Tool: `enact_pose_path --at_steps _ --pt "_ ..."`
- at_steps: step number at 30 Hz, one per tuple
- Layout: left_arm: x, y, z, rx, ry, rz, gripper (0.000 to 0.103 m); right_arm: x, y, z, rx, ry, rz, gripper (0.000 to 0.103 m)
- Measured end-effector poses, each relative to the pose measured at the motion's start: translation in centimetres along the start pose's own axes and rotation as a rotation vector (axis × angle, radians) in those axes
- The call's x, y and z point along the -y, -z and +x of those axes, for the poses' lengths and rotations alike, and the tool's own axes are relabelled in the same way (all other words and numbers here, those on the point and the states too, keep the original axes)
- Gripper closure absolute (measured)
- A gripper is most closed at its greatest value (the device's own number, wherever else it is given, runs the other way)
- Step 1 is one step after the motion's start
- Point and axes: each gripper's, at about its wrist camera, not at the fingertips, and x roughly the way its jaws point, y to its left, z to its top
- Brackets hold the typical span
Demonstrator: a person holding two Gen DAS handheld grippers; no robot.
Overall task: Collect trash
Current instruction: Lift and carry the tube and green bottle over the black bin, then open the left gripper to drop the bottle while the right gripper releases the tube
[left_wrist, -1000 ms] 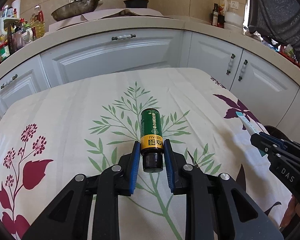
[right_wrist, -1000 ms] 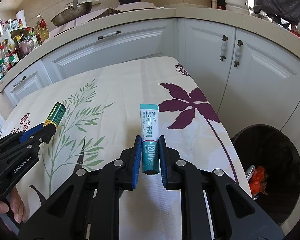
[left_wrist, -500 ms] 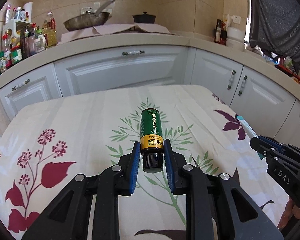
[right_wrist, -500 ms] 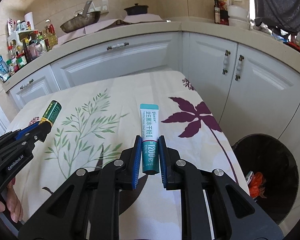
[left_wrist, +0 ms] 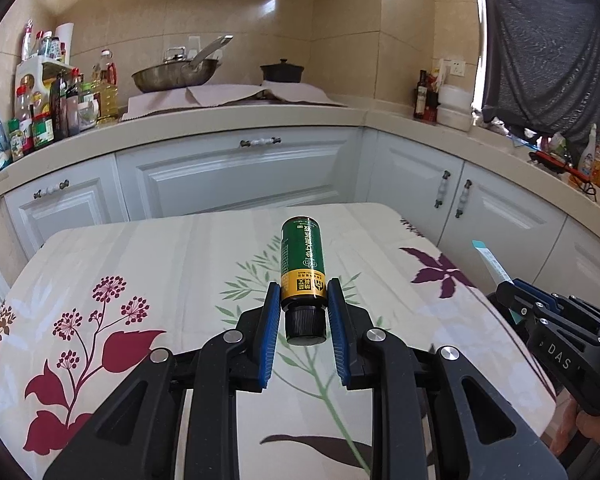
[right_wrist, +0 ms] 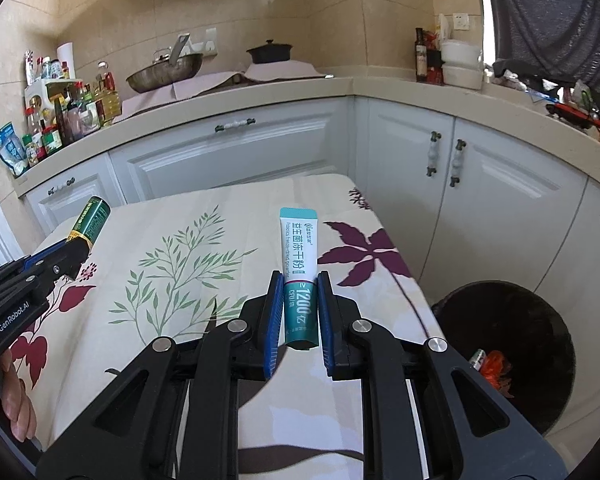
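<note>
My left gripper (left_wrist: 303, 296) is shut on a small green bottle (left_wrist: 302, 258) with a yellow band and black cap, held cap-end toward me above the flowered tablecloth (left_wrist: 172, 264). In the right wrist view my right gripper (right_wrist: 299, 288) is shut on a teal and white sachet (right_wrist: 299, 252) that sticks forward past the pads. Each gripper shows in the other's view: the left one (right_wrist: 70, 254) with the bottle (right_wrist: 90, 222) at far left, the right one (left_wrist: 510, 294) with the sachet (left_wrist: 490, 258) at far right. A black trash bin (right_wrist: 540, 332) stands on the floor right of the table.
White cabinets (left_wrist: 244, 172) wrap around the table's far and right sides. The counter holds a wok (left_wrist: 176, 76), a dark pot (left_wrist: 282, 72) and several bottles (left_wrist: 56, 108). The bin holds some trash (right_wrist: 494, 366). A hand (right_wrist: 18, 404) grips the left tool.
Both grippers have risen and tipped upward with their objects still held. More of the counter and wall shows, and the table sits lower in both views.
</note>
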Motion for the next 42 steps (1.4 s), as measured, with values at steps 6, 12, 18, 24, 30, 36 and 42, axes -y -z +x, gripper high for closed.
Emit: enact_pose_path --at_steps 6,12,18,24,30,36,42 --pt "1.9 0.1 -1.1 0.019 0.035 0.018 0.078 2.2 0.4 -2.3 0.033 0.044 0.022 0.086" --pt "5.2 0.1 -1.8 0.033 0.094 0.063 0.078 5.1 1.0 -4.2 0.051 0.101 0.060 0.086" --pt "8.6 0.2 -2.3 0.041 0.154 0.109 0.078 8.2 2.0 -6.0 0.069 0.160 0.101 0.086" --pt "12.3 0.4 -2.4 0.043 0.220 0.156 0.078 10.7 2.8 -7.7 0.082 0.217 0.134 0.086" --pt "15.7 0.6 -2.5 0.052 0.277 0.198 0.078 13.5 3.6 -9.0 0.094 0.275 0.170 0.086" --pt "18.4 0.7 -2.1 0.061 0.317 0.227 0.078 15.7 4.1 -9.8 0.100 0.320 0.197 0.086" --pt "20.6 0.8 -1.4 0.061 0.345 0.248 0.078 17.3 4.5 -10.2 0.106 0.356 0.207 0.086"
